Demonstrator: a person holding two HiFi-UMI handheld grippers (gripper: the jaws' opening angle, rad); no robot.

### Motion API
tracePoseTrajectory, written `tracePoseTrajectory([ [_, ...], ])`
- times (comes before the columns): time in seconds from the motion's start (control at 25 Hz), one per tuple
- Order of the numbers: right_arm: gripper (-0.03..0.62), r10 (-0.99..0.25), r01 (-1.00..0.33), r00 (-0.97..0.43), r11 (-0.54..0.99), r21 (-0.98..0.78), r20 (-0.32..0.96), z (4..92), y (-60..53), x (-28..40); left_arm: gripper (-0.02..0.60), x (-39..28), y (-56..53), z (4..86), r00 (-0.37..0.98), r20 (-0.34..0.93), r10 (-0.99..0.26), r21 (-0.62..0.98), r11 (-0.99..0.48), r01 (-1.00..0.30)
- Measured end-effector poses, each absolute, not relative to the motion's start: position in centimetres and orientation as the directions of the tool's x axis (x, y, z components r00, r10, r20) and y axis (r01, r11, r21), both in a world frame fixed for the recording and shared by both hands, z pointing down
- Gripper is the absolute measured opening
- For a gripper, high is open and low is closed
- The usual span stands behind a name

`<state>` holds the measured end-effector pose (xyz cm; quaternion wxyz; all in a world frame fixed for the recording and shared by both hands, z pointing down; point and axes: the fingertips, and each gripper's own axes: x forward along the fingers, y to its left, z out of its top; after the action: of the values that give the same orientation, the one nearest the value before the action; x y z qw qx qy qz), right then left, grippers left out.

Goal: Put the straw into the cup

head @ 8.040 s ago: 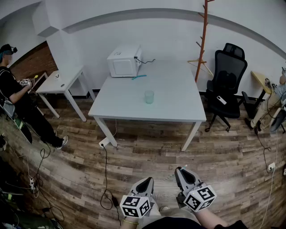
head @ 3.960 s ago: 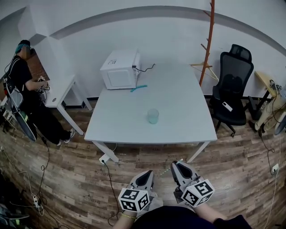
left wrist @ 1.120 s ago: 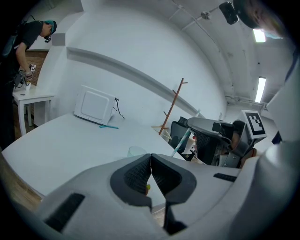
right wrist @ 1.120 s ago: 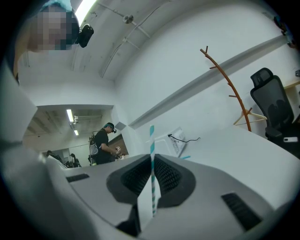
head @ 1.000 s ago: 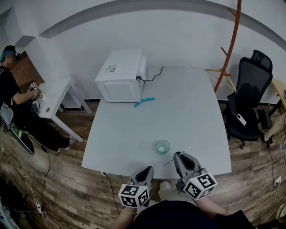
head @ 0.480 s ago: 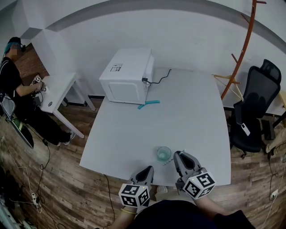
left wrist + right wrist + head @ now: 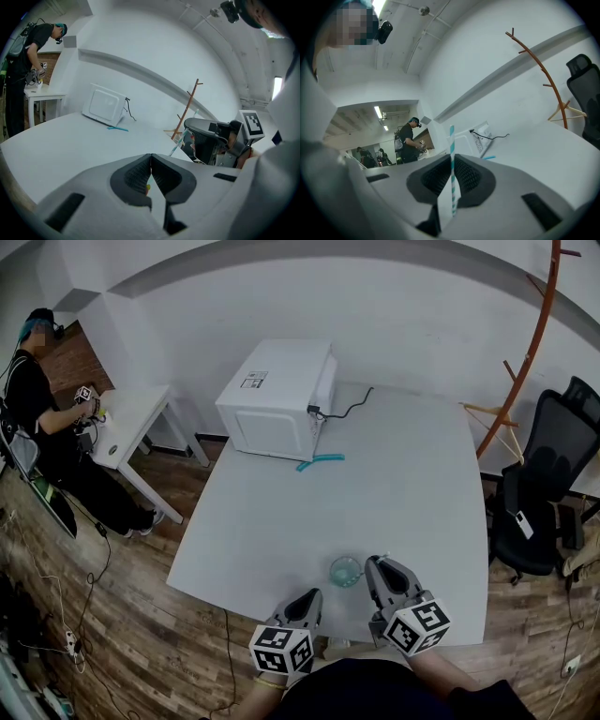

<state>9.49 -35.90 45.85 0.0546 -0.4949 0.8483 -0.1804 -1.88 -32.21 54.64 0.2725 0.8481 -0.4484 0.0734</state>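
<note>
My right gripper (image 7: 377, 566) is clamped on the straw (image 7: 452, 154); my left gripper (image 7: 312, 595) has its jaws together on nothing.

The cup (image 7: 345, 571) stands upright near the near edge of the table (image 7: 394, 484), just beside the right gripper's tip.

Likely faults:
- The cup looks light. A straw end striking its rim may tip it or push it off the near edge.
- The straw is thin. It may pivot between the pads and miss the opening.

The straw is straight, white with teal stripes, and projects past the pads on both sides. The cup is small, clear and teal-tinted.
</note>
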Motion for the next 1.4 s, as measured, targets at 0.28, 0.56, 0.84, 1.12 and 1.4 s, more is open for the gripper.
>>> tracePoseTrajectory([
  [0.28, 0.040, -0.849, -0.814, -0.518, 0.453, -0.365, 0.101, 46.7, -37.4, 10.0, 0.020, -1.5, -33.4, 55.0, 0.572, 0.382, -0.726, 0.392, -0.433, -0.812],
  [0.56, 0.040, -0.841, -0.812, -0.527, 0.454, -0.367, 0.125, 47.9, -38.3, 10.1, 0.020, -1.3, -34.0, 55.6, 0.563, 0.396, -0.725, 0.391, -0.422, -0.818],
  [0.84, 0.040, -0.834, -0.818, -0.526, 0.444, -0.365, 0.165, 49.8, -38.9, 10.2, 0.020, -1.2, -34.6, 55.9, 0.561, 0.405, -0.722, 0.389, -0.419, -0.820],
  [1.12, 0.040, -0.822, -0.825, -0.529, 0.439, -0.356, 0.213, 51.9, -39.4, 10.0, 0.020, -1.2, -35.0, 56.4, 0.562, 0.414, -0.716, 0.392, -0.417, -0.820],
  [1.4, 0.040, -0.798, -0.825, -0.538, 0.434, -0.362, 0.270, 54.3, -39.6, 9.7, 0.020, -1.2, -35.3, 56.9, 0.562, 0.421, -0.712, 0.395, -0.414, -0.820],
])
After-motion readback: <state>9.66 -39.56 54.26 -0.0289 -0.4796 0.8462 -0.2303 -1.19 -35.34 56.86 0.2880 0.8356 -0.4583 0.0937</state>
